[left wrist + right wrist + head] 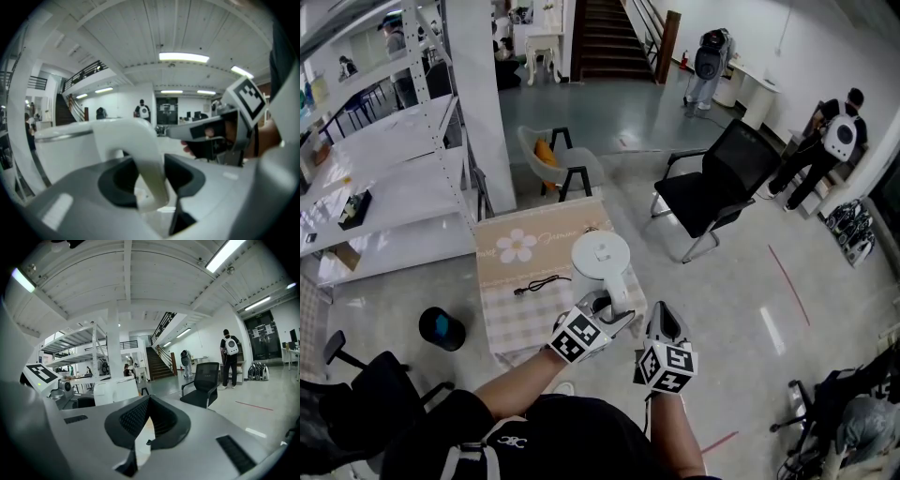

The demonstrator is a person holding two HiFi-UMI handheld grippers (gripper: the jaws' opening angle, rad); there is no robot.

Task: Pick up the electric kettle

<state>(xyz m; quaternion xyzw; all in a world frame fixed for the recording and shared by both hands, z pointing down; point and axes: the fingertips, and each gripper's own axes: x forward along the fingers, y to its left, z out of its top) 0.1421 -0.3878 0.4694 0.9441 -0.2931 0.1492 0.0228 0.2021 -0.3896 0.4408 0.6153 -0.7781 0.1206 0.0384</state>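
1. Electric kettle (600,255), white: one;
2. Grippers: two, namely the left gripper (614,317) and the right gripper (662,314);
3. Marker cubes: two; a marker cube (575,338) on the left gripper, another on the right;
4. Table (511,323) under a checked cloth: one;
5. Black cable (540,283) on that cloth: one;
6. Black chairs: two, namely the armchair (712,183) and the swivel chair (370,389);
7. Grey shell chair (567,164): one;
8. Black round container (442,328) on the floor: one;
9. Staircase (609,37): one;
10. Person with a white backpack (836,139): one; distant figures too small to count.
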